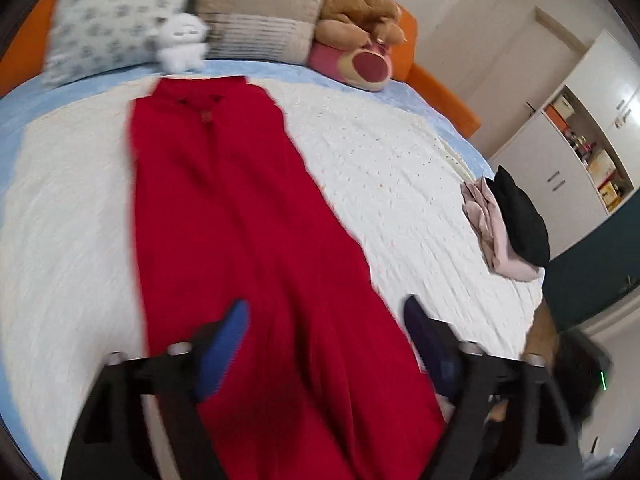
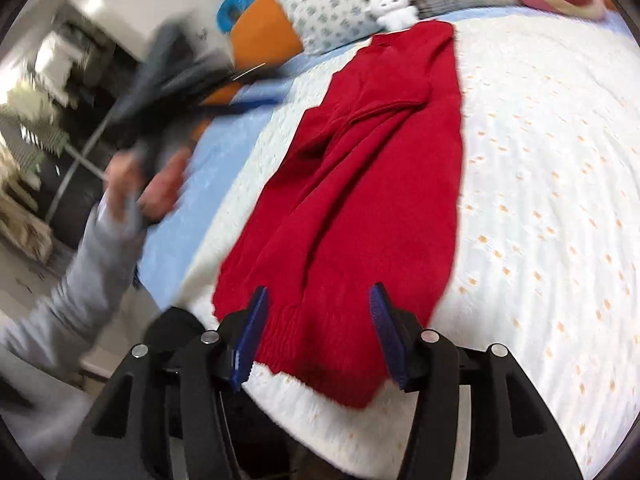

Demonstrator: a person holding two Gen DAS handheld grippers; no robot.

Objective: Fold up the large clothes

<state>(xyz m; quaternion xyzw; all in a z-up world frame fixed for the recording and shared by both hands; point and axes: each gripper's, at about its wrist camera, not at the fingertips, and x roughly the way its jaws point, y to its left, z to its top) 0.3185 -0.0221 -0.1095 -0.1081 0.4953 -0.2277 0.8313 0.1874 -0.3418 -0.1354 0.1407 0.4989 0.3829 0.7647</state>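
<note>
A red knit garment [image 1: 240,216] lies lengthwise on the white bedspread [image 1: 400,168], its sides folded in to make a long narrow strip with the collar at the far end. My left gripper [image 1: 326,320] hovers over its near half, open wide, blue pads clear of the cloth. In the right wrist view the same red garment [image 2: 372,168] has its ribbed hem nearest me. My right gripper [image 2: 319,304] stands open just above that hem, gripping nothing. At the left, a hand in a grey sleeve [image 2: 80,276] holds a blurred dark tool.
Pillows [image 1: 120,16], a white plush toy [image 1: 182,42] and a brown plush bear [image 1: 360,12] line the head of the bed. A pile of black and pink clothes [image 1: 508,224] sits at the bed's right edge. Beyond it stand white cupboards [image 1: 560,152].
</note>
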